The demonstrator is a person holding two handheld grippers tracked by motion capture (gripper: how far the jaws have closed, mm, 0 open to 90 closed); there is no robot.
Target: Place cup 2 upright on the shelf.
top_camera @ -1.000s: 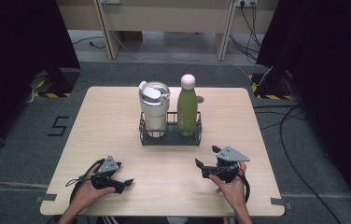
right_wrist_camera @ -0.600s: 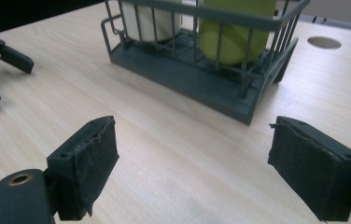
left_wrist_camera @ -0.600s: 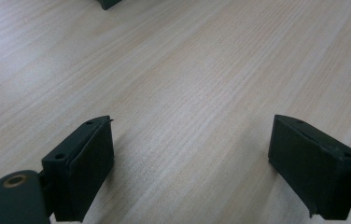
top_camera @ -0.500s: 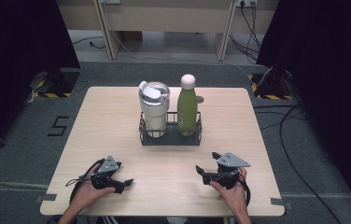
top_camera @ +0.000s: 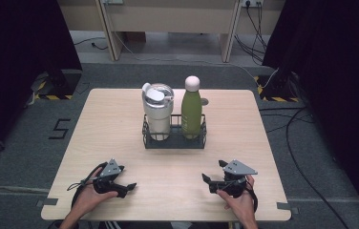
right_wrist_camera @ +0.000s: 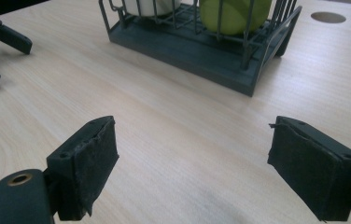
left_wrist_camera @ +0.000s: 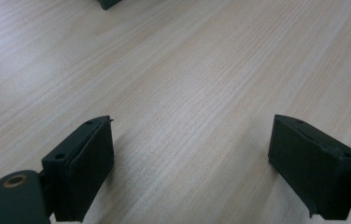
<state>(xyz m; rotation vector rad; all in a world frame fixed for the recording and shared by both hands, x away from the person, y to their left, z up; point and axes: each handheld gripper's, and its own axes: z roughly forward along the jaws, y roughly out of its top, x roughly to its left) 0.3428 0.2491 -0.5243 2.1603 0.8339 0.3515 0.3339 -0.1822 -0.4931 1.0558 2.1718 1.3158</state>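
A black wire rack (top_camera: 174, 141) stands at the middle of the wooden table (top_camera: 120, 119), holding a white lidded tumbler (top_camera: 158, 107) on its left and a green bottle (top_camera: 192, 109) with a pale cap on its right. My left gripper (top_camera: 129, 188) rests near the front left edge in a hand, open, with bare wood between its jaws (left_wrist_camera: 192, 158). My right gripper (top_camera: 207, 183) sits near the front right, also open and empty (right_wrist_camera: 192, 163), facing the rack (right_wrist_camera: 197, 46) and the green bottle (right_wrist_camera: 234, 11). The left gripper (right_wrist_camera: 5, 63) appears far off in the right gripper view.
A small round hole (top_camera: 204, 101) lies in the tabletop behind the rack. Cables trail from both grippers over the front edge. Dark curtains, floor cables (top_camera: 306, 119) and desk legs surround the table. Bare wood stretches between the grippers and the rack.
The right gripper has shifted a little toward the front edge and settled lower. The left gripper, the rack and both vessels have stayed put.
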